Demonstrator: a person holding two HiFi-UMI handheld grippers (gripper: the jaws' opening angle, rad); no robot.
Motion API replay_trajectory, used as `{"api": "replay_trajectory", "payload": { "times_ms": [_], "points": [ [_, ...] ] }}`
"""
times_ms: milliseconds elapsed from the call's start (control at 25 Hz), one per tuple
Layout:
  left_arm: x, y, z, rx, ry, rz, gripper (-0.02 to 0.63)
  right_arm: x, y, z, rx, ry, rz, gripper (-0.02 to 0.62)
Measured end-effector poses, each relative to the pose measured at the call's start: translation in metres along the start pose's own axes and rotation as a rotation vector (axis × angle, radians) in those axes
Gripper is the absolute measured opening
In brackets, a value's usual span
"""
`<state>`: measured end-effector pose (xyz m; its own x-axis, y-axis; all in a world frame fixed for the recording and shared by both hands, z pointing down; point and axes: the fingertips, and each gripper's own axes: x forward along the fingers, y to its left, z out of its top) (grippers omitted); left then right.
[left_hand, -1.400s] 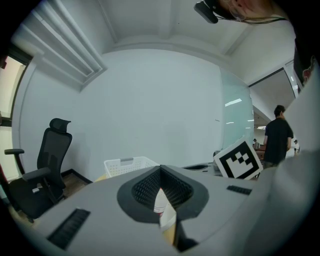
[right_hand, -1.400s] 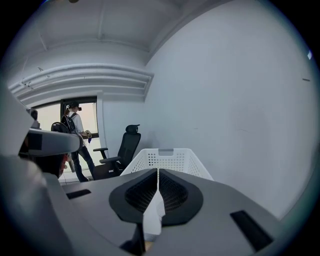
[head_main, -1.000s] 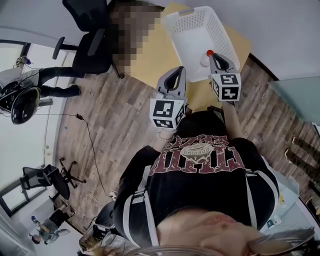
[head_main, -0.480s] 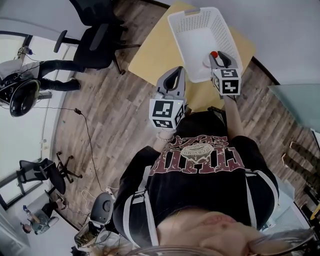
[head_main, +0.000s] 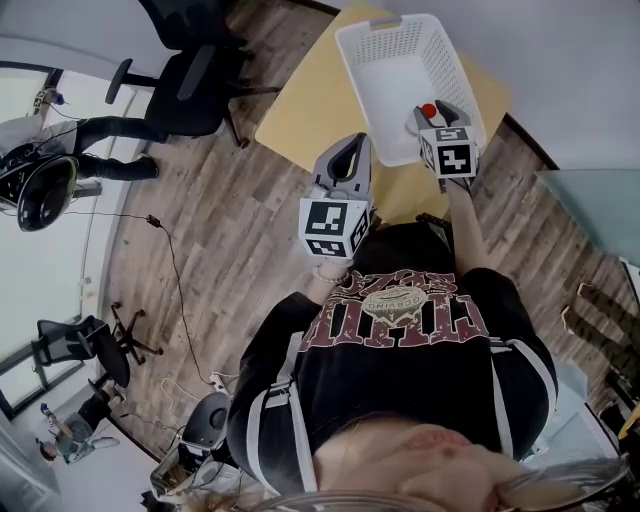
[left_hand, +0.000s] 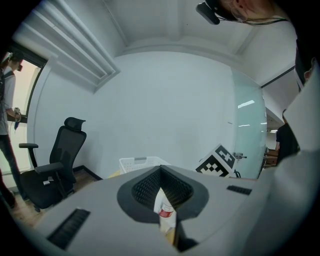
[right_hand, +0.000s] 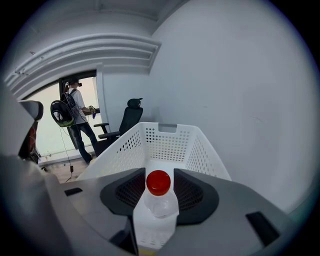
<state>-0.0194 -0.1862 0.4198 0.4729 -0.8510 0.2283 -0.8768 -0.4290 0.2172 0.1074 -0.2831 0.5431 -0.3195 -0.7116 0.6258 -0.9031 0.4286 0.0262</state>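
Observation:
My right gripper (right_hand: 159, 174) hangs over the near end of a white perforated basket (right_hand: 175, 142). Its jaws stand apart, and a clear plastic bottle (right_hand: 156, 212) with a red cap (right_hand: 159, 182) sits loosely between them, cap pointing into the basket. In the head view the right gripper (head_main: 432, 113) and the cap (head_main: 428, 110) are above the basket (head_main: 385, 45), which stands on a yellow table (head_main: 310, 95). My left gripper (left_hand: 161, 192) is shut on a thin white item with a red label (left_hand: 164, 212). It is level, short of the table (head_main: 350, 150).
A black office chair (head_main: 190, 75) stands left of the table on the wood floor, and shows as the chair (left_hand: 60, 160) in the left gripper view. A person with a backpack (right_hand: 75, 120) stands by a doorway. A cable (head_main: 170, 250) lies on the floor. White walls rise behind the table.
My right gripper's jaws have spread from a tight pinch, and the red-capped bottle now shows between them. That gripper has moved forward over the basket. The left gripper has barely moved.

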Motion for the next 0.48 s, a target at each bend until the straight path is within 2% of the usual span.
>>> {"api": "replay_trajectory", "payload": {
  "times_ms": [480],
  "points": [
    [-0.0048,0.0053,0.0034,-0.013,-0.015,0.014,0.048,0.0092,0.0039,-0.0095,-0.100,0.105,-0.027,0.169]
  ]
}}
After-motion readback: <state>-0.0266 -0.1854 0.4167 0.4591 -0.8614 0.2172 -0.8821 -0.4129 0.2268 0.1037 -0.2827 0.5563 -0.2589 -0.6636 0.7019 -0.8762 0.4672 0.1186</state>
